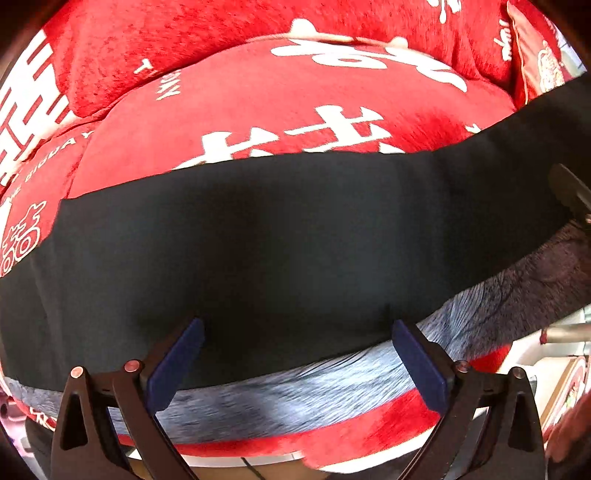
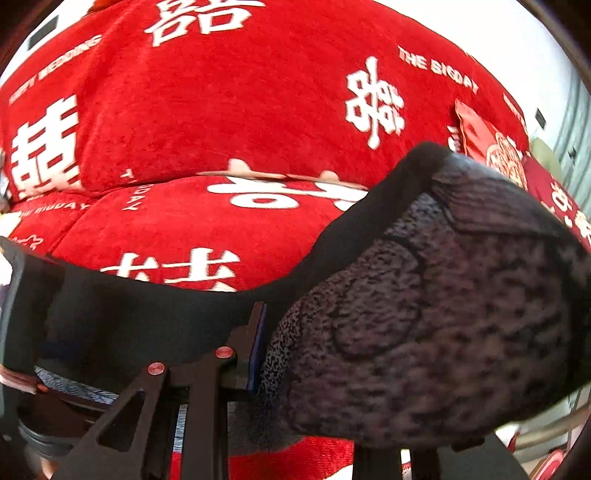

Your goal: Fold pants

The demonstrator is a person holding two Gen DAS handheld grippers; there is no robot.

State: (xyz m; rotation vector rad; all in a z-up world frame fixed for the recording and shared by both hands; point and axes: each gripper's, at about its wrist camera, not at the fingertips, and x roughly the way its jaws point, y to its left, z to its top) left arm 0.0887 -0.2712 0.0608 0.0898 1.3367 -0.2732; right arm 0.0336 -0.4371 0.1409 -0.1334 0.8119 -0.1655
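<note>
Black pants (image 1: 280,236) lengthwise left-to-right across sofa (image 1: 258,103)

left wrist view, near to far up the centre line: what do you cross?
Left claw, open → grey fleece lining of the pants → black outer side of the pants → red seat cushion with white characters → red back cushion.

The support is a sofa seat cushion (image 1: 295,103) covered in red plush fabric with large white characters and small white English words. On it lie the black pants (image 1: 258,251), stretched from left to right along the near edge, their grey fleecy inside showing. A red pillow (image 1: 535,55) rests far right.
</note>
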